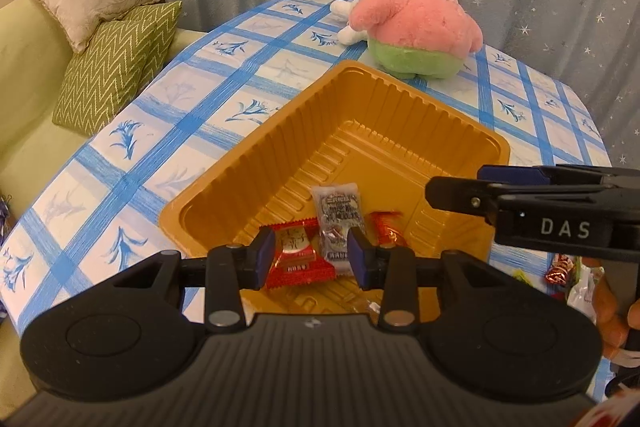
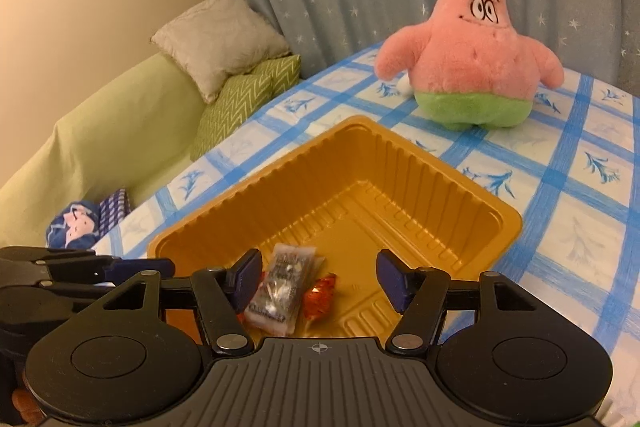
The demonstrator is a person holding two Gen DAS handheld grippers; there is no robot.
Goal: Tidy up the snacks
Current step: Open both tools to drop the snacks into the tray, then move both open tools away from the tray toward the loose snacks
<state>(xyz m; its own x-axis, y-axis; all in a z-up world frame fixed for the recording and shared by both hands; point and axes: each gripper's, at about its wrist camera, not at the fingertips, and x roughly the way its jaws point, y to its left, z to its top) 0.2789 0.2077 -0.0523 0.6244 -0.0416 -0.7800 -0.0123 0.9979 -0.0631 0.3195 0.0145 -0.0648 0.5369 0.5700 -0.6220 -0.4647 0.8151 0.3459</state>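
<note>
A gold plastic tray sits on the blue-checked tablecloth. In it lie a red packet, a grey packet and an orange wrapped candy. My left gripper hangs over the tray's near end, its jaws a little apart with nothing held; the red and grey packets show below the gap. My right gripper hovers over the same end, open wide and empty. In the left wrist view it reaches in from the right.
A pink and green plush toy stands on the table behind the tray. Several loose wrapped snacks lie on the cloth right of the tray, by a person's hand. A green sofa with cushions borders the table's left edge.
</note>
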